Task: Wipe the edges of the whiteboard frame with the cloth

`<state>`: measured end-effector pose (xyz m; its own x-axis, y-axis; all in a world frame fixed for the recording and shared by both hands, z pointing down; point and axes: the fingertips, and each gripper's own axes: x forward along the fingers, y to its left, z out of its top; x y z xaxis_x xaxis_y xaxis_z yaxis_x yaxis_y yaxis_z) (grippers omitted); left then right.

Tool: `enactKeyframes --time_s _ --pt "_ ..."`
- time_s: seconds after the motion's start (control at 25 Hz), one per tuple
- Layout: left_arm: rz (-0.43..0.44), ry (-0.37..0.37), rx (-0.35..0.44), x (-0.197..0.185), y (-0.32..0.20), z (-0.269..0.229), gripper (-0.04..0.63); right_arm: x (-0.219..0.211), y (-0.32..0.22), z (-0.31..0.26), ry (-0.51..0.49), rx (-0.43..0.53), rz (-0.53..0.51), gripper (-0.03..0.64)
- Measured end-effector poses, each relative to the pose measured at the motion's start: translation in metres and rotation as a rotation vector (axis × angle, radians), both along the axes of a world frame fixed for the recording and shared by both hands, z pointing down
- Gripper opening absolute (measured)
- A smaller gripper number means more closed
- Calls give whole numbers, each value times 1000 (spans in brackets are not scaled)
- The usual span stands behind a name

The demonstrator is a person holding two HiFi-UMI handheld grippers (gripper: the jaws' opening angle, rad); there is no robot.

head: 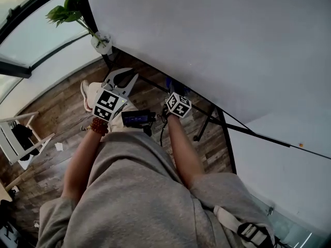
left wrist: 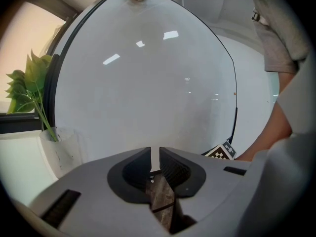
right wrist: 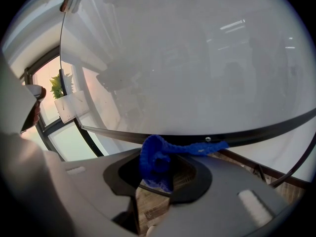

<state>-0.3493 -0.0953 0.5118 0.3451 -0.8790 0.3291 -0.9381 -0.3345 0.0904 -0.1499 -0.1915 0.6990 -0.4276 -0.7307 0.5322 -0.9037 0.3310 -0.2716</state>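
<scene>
right gripper holds blue cloth on lower whiteboard frame

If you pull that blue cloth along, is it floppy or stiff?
Probably floppy: the cloth is scrunched up between the right jaws, and a thin tail of it trails sideways by the whiteboard frame. It looks knitted, so it is likely light and a bit grippy, not slippery.

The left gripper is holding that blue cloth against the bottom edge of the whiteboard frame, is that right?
Not quite. It is the right gripper that holds the blue cloth against the bottom edge of the whiteboard frame, as the right gripper view shows. The left gripper has nothing between its jaws.
</scene>
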Motion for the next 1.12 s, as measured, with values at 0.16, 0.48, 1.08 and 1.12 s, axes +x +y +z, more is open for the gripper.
enactKeyframes --time_s 0.16,0.48,1.08,1.12 --pt "15 -45 -20 -8 8 6 58 -14 2 -1 -1 21 6 129" --pt "-38 -30 -59 -40 21 24 55 -45 0 -4 -1 44 35 129" --pt "10 -2 -71 -40 3 32 55 -85 0 -2 2 23 5 129" --pt "12 0 -70 -41 2 32 55 -87 1 -2 3 23 9 129"
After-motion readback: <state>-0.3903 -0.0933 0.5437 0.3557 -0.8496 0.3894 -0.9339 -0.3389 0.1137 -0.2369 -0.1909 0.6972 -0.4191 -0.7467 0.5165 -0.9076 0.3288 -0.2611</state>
